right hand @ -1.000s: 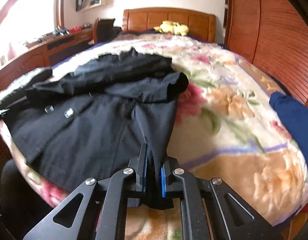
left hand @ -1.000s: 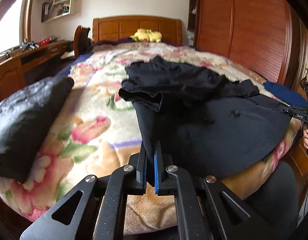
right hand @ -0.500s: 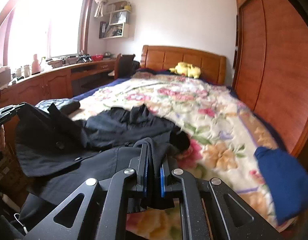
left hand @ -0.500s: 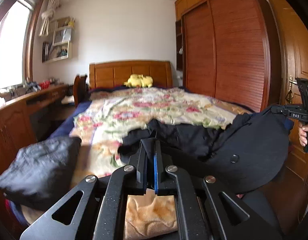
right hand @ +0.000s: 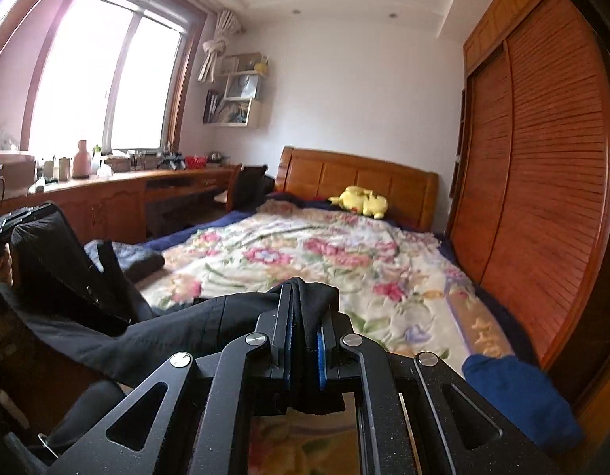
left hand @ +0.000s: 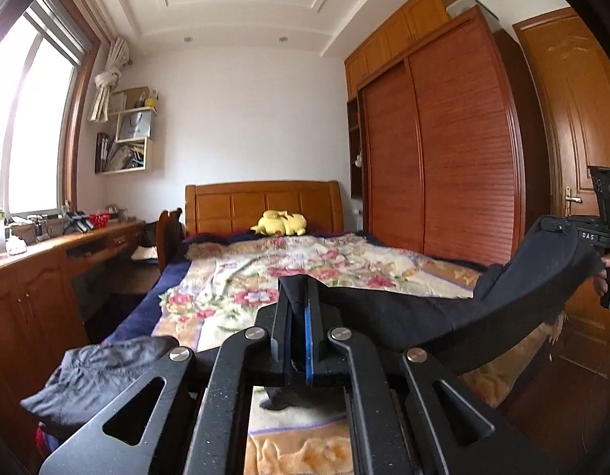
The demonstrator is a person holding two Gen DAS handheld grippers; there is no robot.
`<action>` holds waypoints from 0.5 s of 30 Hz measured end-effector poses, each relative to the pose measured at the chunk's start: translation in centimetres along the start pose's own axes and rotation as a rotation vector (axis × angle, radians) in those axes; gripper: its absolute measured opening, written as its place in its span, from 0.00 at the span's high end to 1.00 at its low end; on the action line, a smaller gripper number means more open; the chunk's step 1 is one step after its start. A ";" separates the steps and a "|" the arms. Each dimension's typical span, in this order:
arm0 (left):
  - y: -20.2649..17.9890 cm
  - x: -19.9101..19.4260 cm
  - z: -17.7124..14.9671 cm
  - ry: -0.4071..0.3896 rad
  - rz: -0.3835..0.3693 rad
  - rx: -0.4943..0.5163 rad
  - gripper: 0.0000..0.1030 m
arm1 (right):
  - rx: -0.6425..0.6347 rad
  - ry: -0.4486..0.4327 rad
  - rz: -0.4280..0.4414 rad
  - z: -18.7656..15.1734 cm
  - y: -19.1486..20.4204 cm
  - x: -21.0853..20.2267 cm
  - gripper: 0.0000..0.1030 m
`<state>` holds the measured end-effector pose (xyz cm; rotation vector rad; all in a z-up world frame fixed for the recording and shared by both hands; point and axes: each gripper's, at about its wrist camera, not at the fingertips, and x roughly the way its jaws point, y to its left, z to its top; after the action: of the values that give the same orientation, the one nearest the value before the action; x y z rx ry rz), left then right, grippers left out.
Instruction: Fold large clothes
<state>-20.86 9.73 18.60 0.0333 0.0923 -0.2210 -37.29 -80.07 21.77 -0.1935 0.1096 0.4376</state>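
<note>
Holding the black coat (left hand: 443, 312) up off the bed (left hand: 344, 265), we have it stretched between our two claws above the foot edge, its lower part drooping out of sight below. The bed, with its flowered blanket (right hand: 344, 261), lies open ahead of us; a grey garment (left hand: 95, 376) sits at the near left corner and a blue one (right hand: 514, 392) at the near right corner, so we should judge our landing spot between them. The coat sags in the middle, which tells us the two hands want to be drawn a little further apart and kept level before we lay it down, or the fold will crease. The left claw (left hand: 299, 324) is clamped tight on a bunched edge of the cloth; the right claw (right hand: 305, 332) is likewise pinched together on a thicker wad of it. We would keep both grips firm, since a heavy coat can slip.
</note>
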 end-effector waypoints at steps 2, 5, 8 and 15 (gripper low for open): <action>0.1 0.3 0.3 -0.002 0.008 0.007 0.95 | -0.003 -0.008 -0.005 -0.2 0.1 -0.7 0.92; 0.4 1.7 -0.2 0.026 0.013 0.007 0.95 | -0.008 0.017 -0.006 -1.1 0.3 1.0 0.92; 0.7 4.5 -2.0 0.084 0.043 0.021 0.95 | -0.013 0.072 -0.009 -2.2 1.1 4.7 0.92; 2.2 11.0 -6.9 0.221 0.062 0.003 0.95 | -0.023 0.196 -0.024 -5.6 1.2 11.2 0.92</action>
<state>-10.33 9.78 10.70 0.0637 0.3105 -0.1544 -28.06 -75.62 14.48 -0.2601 0.2943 0.3954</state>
